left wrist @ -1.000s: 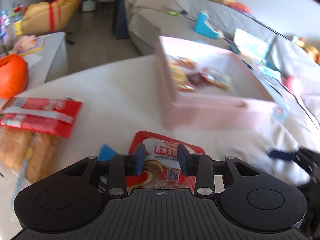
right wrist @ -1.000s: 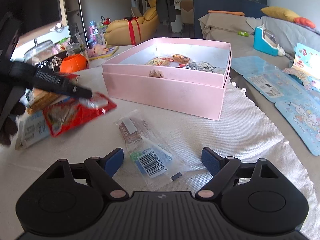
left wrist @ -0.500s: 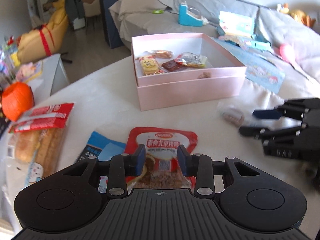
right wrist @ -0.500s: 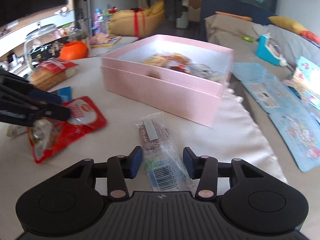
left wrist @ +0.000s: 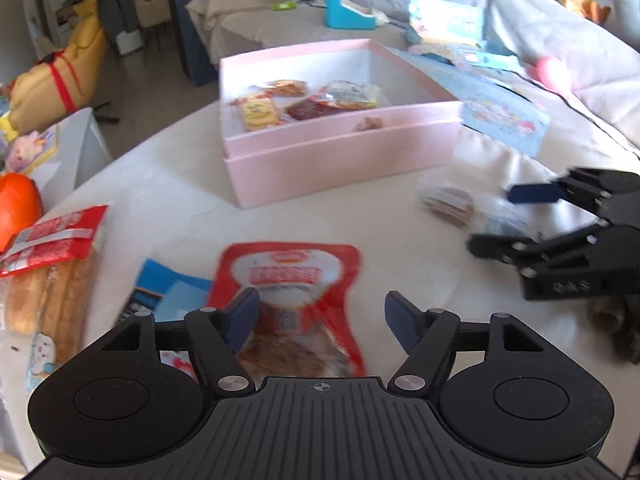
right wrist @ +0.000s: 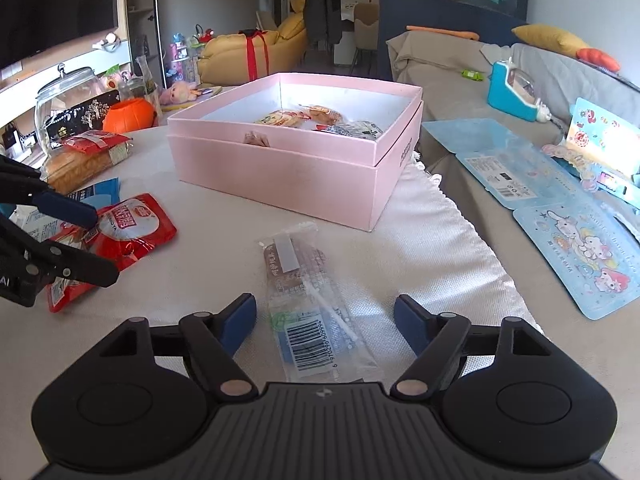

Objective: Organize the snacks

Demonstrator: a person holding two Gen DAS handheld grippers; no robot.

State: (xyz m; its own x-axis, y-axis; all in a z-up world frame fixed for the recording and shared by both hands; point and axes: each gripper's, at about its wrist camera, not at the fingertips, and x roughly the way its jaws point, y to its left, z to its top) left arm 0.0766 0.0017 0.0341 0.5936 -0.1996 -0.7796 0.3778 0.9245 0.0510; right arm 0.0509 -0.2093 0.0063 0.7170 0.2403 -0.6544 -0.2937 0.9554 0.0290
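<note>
The left gripper (left wrist: 318, 316) is spread over a flat red foil snack pouch (left wrist: 286, 280). The right gripper (right wrist: 325, 318) is spread around a clear plastic-wrapped snack bar (right wrist: 310, 300); the open pink cardboard box (right wrist: 288, 168) sits at 12 o'clock.

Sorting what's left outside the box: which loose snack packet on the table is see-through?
The clear packet with the barcode, lying between the right gripper's open fingers. The red pouch and bread bag have coloured print.

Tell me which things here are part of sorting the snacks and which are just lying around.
Job: pink box, red snack pouch, clear wrapped snack, bread pack, blue packet.
Lying about: orange pumpkin, glass jar, sticker sheets, blue toy.
</note>
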